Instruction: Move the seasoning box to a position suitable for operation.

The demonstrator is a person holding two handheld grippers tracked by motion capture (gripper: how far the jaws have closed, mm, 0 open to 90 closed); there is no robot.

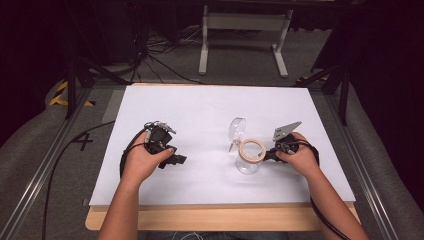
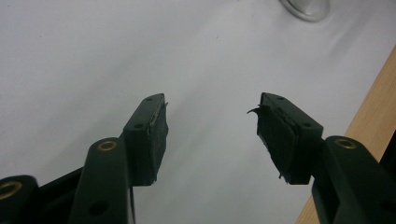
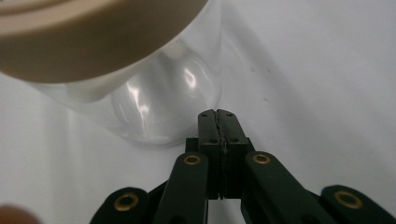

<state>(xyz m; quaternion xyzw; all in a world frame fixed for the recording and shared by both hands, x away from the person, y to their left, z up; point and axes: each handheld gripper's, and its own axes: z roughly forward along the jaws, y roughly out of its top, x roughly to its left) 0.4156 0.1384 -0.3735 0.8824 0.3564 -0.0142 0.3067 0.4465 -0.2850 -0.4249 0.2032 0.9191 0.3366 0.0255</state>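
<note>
A clear glass jar (image 1: 248, 165) with a pale wooden ring (image 1: 252, 150) on its mouth stands right of the board's middle. In the right gripper view the jar (image 3: 159, 102) looms close, its beige rim (image 3: 93, 37) at the top left. My right gripper (image 1: 270, 155) (image 3: 218, 113) is shut with nothing between its jaws. Its tips sit right beside the jar's lower wall, and I cannot tell whether they touch. My left gripper (image 1: 180, 160) (image 2: 212, 121) rests on the left of the board, open and empty.
A second clear glass piece (image 1: 236, 131) lies on its side just behind the jar; its edge (image 2: 306, 7) peeks in at the top of the left gripper view. The white board (image 1: 200, 110) lies on a wooden table (image 1: 210, 219), whose edge (image 2: 373, 116) runs near the left jaws.
</note>
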